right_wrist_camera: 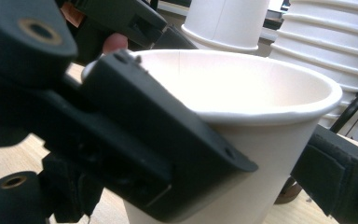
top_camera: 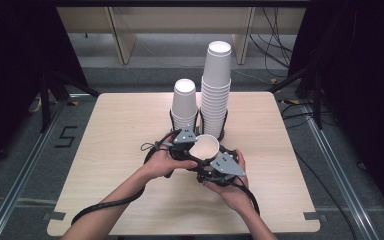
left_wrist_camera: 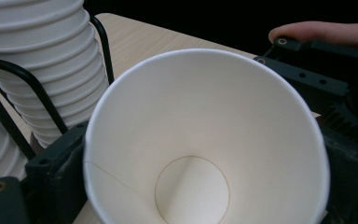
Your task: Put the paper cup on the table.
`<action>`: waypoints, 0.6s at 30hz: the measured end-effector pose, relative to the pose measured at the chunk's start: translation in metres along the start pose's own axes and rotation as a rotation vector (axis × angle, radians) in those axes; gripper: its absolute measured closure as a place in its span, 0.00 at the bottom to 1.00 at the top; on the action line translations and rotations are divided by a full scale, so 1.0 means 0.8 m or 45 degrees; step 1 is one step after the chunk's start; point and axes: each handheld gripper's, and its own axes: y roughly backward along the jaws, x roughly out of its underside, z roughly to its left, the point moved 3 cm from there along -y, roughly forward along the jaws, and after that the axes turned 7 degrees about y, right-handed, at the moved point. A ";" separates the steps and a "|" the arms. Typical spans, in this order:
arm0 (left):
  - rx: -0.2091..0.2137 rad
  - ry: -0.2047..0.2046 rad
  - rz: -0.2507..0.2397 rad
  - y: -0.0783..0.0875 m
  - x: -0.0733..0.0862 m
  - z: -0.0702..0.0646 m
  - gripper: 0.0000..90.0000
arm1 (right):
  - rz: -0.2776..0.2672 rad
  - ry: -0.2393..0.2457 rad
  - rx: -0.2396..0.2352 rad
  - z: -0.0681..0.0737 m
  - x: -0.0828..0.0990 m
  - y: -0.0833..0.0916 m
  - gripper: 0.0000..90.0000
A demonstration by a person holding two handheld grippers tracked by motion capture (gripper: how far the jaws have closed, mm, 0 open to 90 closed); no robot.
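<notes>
Table [top_camera: 110, 165], L to R: L hand [top_camera: 161, 162] w/ L gripper [top_camera: 187, 145] comes in from lower left, black cable [top_camera: 105, 205] trailing off its back toward the near edge. Centre: single paper cup [top_camera: 204, 146], upright, mouth up, caught between both grippers just in front of the stacks. In L gripper view the cup [left_wrist_camera: 205, 140] sits between the black jaws, which flank its wall on both sides; can't tell if the pads press or just touch. R gripper [top_camera: 215, 162] in R hand [top_camera: 232, 192] meets the cup from the near right; in R gripper view one jaw lies across the rim of the cup [right_wrist_camera: 261, 112], the other beside the wall lower right, grip likewise unclear. Right behind, blocking the far side: short cup stack [top_camera: 185, 105] and tall stack [top_camera: 216, 85], each in a black wire holder [top_camera: 223, 131], standing side by side.
</notes>
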 end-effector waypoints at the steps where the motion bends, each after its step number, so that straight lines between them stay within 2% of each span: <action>1: 0.001 -0.003 -0.018 0.000 0.000 -0.001 0.08 | 0.004 0.014 -0.005 0.000 0.000 0.000 0.12; 2: 0.001 -0.003 -0.018 0.000 0.000 -0.001 0.08 | 0.004 0.014 -0.005 0.000 0.000 0.000 0.12; 6: 0.001 -0.005 -0.021 0.003 0.003 -0.002 0.08 | 0.035 0.014 -0.036 0.004 0.002 -0.003 0.01; 10: -0.023 0.001 -0.017 0.004 0.004 0.002 0.09 | 0.039 0.007 -0.019 0.003 0.003 -0.003 0.01; 15: -0.059 0.006 -0.049 0.011 0.001 0.006 0.09 | 0.060 -0.001 -0.024 0.004 0.003 0.001 0.01; 17: -0.059 0.004 -0.044 0.013 0.001 0.007 0.09 | 0.053 0.021 -0.016 0.003 0.003 0.001 0.01; 18: -0.064 0.006 -0.048 0.014 0.001 0.007 0.09 | 0.064 -0.002 -0.035 0.006 0.003 0.004 0.01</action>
